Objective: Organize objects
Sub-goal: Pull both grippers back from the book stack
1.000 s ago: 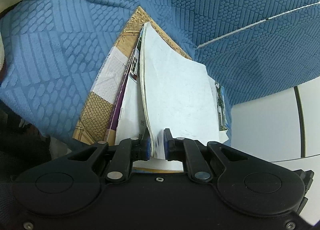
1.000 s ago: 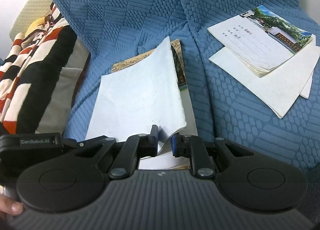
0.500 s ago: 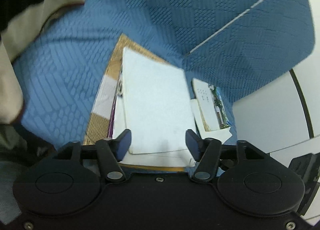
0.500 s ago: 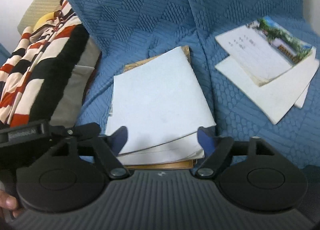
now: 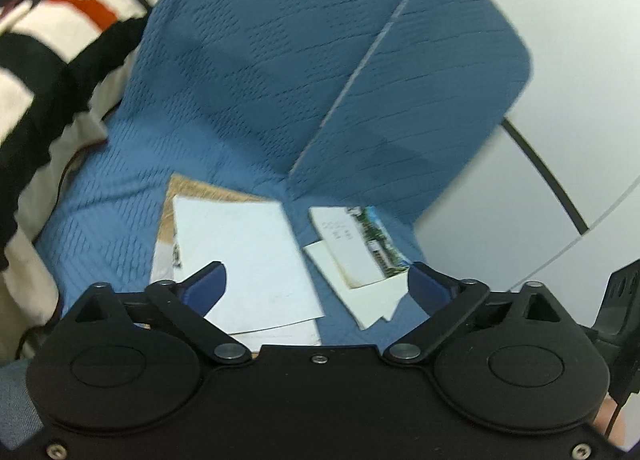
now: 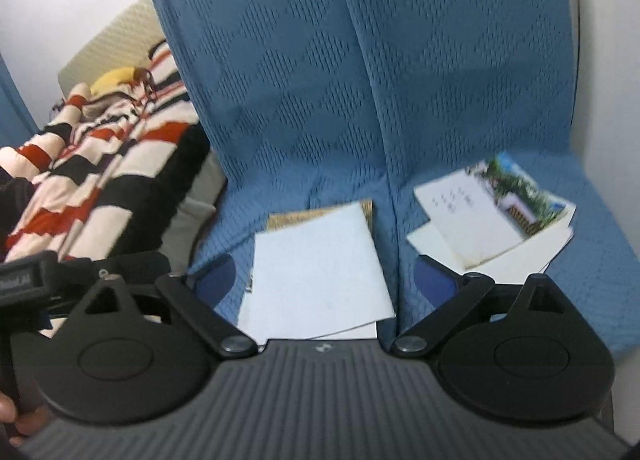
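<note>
Both the left gripper (image 5: 316, 280) and right gripper (image 6: 324, 274) have jaws spread apart, empty. The white booklet (image 6: 320, 272) lies flat at frame centre, its long axis running toward the blue seat's (image 6: 360, 60) backrest.

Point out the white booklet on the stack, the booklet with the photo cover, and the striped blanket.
white booklet (image 6: 320, 260), right wrist view, middle of its blank cover.
photo-cover booklet (image 6: 472, 216), right wrist view, white part of its cover.
striped blanket (image 6: 100, 164), right wrist view, a red and black fold.

Home living room, blue-covered sofa (image 6: 360, 80), striped blanket (image 6: 100, 164), loose booklets (image 6: 492, 220) on seat
</note>
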`<state>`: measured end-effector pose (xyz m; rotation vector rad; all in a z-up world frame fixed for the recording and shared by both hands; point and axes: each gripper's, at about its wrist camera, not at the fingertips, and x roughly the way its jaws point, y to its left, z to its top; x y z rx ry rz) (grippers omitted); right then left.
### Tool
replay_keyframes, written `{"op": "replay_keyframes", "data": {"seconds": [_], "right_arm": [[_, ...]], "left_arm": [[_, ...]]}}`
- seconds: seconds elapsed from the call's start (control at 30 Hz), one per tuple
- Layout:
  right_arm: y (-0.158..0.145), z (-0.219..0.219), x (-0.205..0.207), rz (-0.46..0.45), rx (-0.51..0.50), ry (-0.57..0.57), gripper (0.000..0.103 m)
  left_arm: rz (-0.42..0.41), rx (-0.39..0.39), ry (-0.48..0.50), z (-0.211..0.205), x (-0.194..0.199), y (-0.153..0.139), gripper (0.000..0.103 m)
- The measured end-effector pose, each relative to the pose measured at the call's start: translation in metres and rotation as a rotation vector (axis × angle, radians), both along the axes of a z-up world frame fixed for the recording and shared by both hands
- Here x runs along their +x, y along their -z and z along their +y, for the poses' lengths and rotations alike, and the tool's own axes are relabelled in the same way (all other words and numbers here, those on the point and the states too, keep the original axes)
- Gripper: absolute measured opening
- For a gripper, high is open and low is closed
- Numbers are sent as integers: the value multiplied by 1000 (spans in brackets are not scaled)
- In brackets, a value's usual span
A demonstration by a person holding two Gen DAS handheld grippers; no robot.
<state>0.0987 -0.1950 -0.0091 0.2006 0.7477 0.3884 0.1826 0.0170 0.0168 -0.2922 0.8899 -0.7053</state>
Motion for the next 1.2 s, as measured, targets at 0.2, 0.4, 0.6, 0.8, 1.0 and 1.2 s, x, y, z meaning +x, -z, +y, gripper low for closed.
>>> {"op": "replay_keyframes", "data": {"seconds": [0.2,0.4,0.6,0.8,1.0,1.2], "right_arm": [[-23,-16,-24,-43,-3,23,97],[-27,-38,-46,-42,-2,68,97],[-20,-54,-65,-10,9,105,97],[-9,-66,-78,9,8,143,97],[1,-74,-85,32,15,167,97],[9,-81,-86,46,13,190,97]], "left_arm": [[-59,-12,42,-11,-24,-30,102],[-102,-8,72,-21,-45,-43,102],[-109,-2,103,-37,-61,-40,102],[-107,7,130,-52,-73,-34,102],[-104,14,147,-61,-82,-32,102],[-94,19,160,-70,-83,-25,102]]}}
